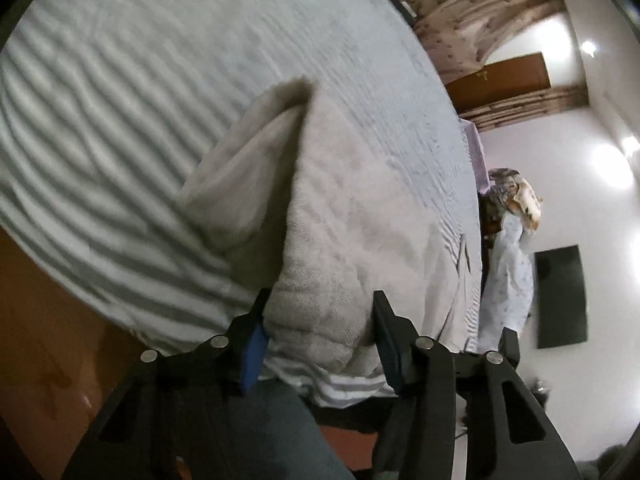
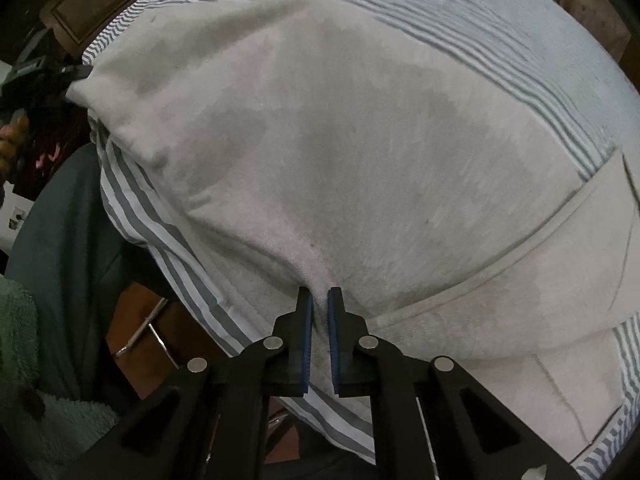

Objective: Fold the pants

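Note:
The pants (image 2: pixel 320 152) are pale beige and lie spread on a grey-and-white striped bed sheet (image 2: pixel 520 52). In the right wrist view my right gripper (image 2: pixel 319 300) is shut on a pinch of the pants fabric near the bed's front edge; a back pocket (image 2: pixel 600 240) shows at the right. In the left wrist view my left gripper (image 1: pixel 320 304) stands with its jaws wide apart around the pants' bunched end (image 1: pixel 320 280), the fabric between the fingers but not squeezed. One leg end (image 1: pixel 248 160) lifts in a fold beyond it. The left gripper also shows small at the far left (image 2: pixel 44 76).
The bed sheet (image 1: pixel 120 100) fills most of the left wrist view, with wooden floor (image 1: pixel 44 320) below. A person's dark trouser leg (image 2: pixel 64 240) and a green towel (image 2: pixel 24 360) are at the left. A wooden door (image 1: pixel 500 80), curtains (image 1: pixel 480 8) and a dark wall panel (image 1: pixel 560 296) lie beyond.

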The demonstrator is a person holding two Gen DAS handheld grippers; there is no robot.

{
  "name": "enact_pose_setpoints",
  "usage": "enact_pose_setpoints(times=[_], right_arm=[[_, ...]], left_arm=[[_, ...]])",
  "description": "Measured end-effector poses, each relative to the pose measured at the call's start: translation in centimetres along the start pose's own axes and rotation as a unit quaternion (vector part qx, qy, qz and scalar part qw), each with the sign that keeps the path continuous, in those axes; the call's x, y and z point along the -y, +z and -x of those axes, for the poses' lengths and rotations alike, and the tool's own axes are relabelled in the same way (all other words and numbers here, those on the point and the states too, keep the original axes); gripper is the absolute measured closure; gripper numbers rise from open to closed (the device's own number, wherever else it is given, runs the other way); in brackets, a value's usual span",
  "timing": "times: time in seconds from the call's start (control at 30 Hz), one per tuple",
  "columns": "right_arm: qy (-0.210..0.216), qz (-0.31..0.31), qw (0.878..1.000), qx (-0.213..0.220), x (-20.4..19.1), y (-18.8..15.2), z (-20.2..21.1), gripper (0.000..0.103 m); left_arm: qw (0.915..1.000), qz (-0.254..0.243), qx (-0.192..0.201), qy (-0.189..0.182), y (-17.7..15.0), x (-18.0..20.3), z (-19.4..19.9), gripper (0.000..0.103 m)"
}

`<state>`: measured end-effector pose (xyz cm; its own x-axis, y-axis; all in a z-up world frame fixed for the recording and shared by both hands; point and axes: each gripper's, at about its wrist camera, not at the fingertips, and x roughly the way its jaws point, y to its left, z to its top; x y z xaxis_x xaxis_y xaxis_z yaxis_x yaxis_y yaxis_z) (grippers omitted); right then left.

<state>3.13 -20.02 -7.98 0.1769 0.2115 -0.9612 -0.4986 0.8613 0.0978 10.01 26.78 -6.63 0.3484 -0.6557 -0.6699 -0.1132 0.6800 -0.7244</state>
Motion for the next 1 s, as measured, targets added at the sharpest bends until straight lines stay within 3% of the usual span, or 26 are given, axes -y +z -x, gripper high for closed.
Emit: enact_pose_setpoints(times=[0.2, 0.37, 0.43, 0.53, 0.63, 0.8, 0.93, 1.0], right_arm=[[0.011, -0.02, 0.999, 0.046, 0.7, 0.3, 4.0, 0.096], [0.003, -0.036, 0.995, 0.096, 0.7, 0.5, 7.1, 0.096], [0.002, -0.034, 0.995, 0.093, 0.6, 0.0, 6.9, 0.096], [0.001, -0.022, 0.998, 0.056, 0.0, -0.7, 3.9, 0.096], [-0.01, -0.011, 1.0, 0.02, -0.6, -1.0, 0.4, 0.096], [-0.022, -0.011, 1.0, -0.007, -0.4, -0.8, -2.4, 0.095], [-0.015, -0.021, 1.0, 0.0, -0.2, -0.3, -2.1, 0.096], [-0.007, -0.029, 1.0, 0.007, 0.1, 0.0, -1.6, 0.096]], left_arm=[[0.9969, -0.046, 0.063, -0.008, 4.0, 5.8, 2.9, 0.057], [0.9864, -0.131, 0.099, -0.011, 7.0, 9.6, 3.2, 0.058], [0.981, -0.175, 0.083, 0.006, 7.1, 9.1, 2.0, 0.058], [0.9861, -0.16, 0.021, 0.038, 6.9, 5.2, -0.8, 0.058], [0.9837, -0.16, -0.021, 0.079, 5.4, 2.3, -3.1, 0.058], [0.9809, -0.161, -0.038, 0.102, 3.4, 1.2, -3.9, 0.065], [0.9885, -0.122, -0.029, 0.084, 3.2, 1.3, -3.4, 0.069], [0.9921, -0.109, -0.008, 0.062, 4.0, 2.1, -1.9, 0.08]])
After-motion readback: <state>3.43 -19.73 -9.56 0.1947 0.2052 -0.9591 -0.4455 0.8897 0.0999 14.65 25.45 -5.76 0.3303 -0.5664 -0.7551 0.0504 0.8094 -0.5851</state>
